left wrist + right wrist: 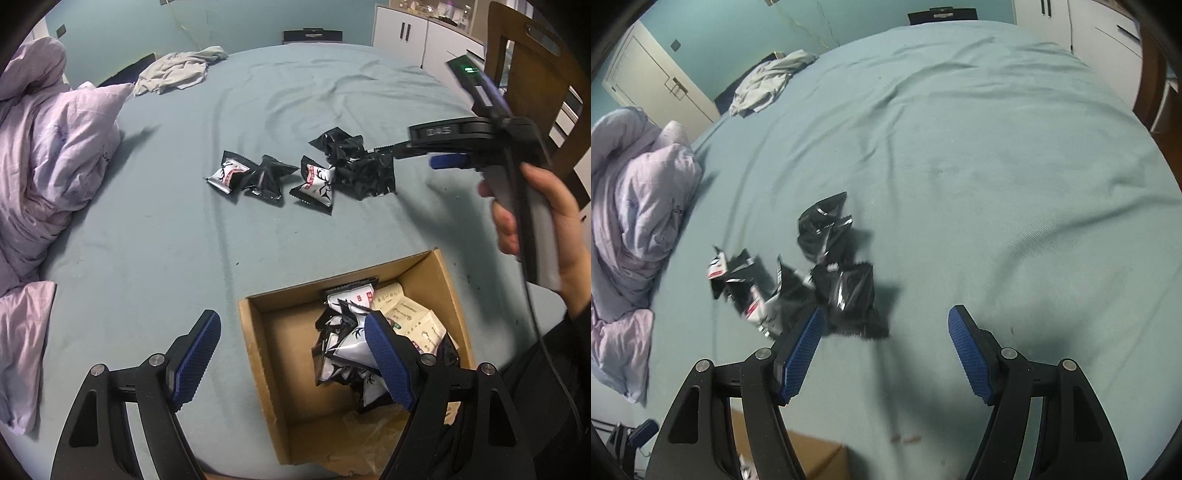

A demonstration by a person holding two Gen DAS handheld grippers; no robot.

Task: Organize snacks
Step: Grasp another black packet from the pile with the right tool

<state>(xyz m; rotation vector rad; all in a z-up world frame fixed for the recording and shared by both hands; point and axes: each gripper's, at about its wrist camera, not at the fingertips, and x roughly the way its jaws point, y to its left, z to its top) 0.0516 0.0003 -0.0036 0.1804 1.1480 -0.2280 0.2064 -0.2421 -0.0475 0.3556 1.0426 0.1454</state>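
- We see the loose snack packets (798, 273) lying in a small heap on the bed, ahead of the right gripper (884, 354) and to its left side; the nearest black packet (849, 295) sits just beyond the left finger (801, 354), not between the two fingers.
- The heap stretches across the view, from a white-and-red packet (225, 175) on the left to the crumpled black ones (351, 162) on the right.
- The right gripper is the nearer one to the heap. Its fingers stand wide and hold nothing.
- We judge that the right gripper must shift to its left and go down so that one packet comes between the fingers.
- The left gripper (291, 354) hangs at the near left corner of the cardboard box (258, 354), well apart from the heap. Its fingers are also wide and empty; one finger (388, 362) is over the box, the other over the sheet.
- The box already holds several packets, black-and-white ones and some cream ones (410, 317).
- The surface is a soft teal bed sheet (960, 166) with wrinkles, so a packet can sink a little under pressure.
- Around it: a lilac duvet (55, 155) at the left, grey clothing (177, 70) far back, white cabinets (406, 33) and a wooden chair (532, 85) at the right.
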